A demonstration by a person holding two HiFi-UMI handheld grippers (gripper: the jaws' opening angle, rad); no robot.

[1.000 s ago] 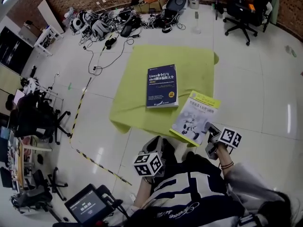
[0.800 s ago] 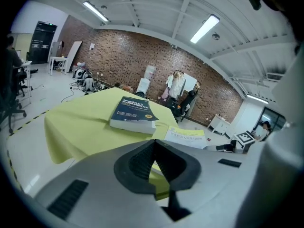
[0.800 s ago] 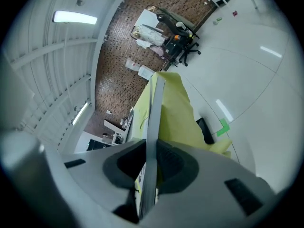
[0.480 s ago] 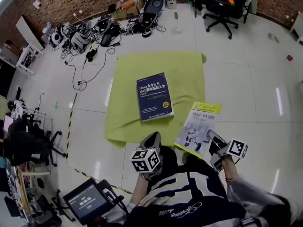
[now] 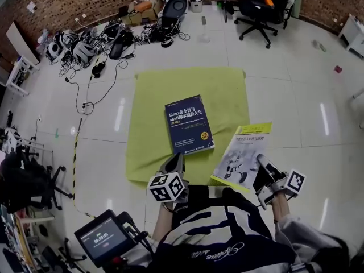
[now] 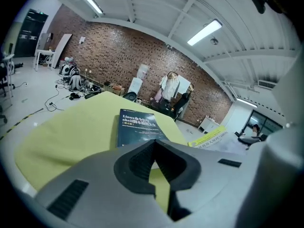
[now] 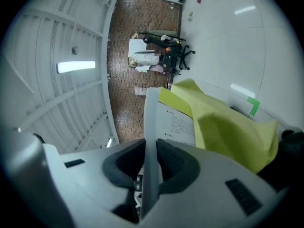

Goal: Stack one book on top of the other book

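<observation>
Counting 2 books, 1 green cloth (image 5: 153,112): yellow book (image 5: 242,155) held tilted beside the cloth; blue book (image 5: 189,124) flat on it. My right gripper view alone shows right gripper (image 7: 151,148) pads clamping the yellow book's edge, jaws opening. Left gripper (image 6: 154,144) jaws together, empty.

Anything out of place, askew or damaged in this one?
Only the white-and-yellow book stands out: it sits tilted, sticking out past the near right corner of the green cloth, pinched by its edge in the right tongs. The blue book lies flat on the cloth, slightly turned. Nothing looks spilled or damaged.
</observation>
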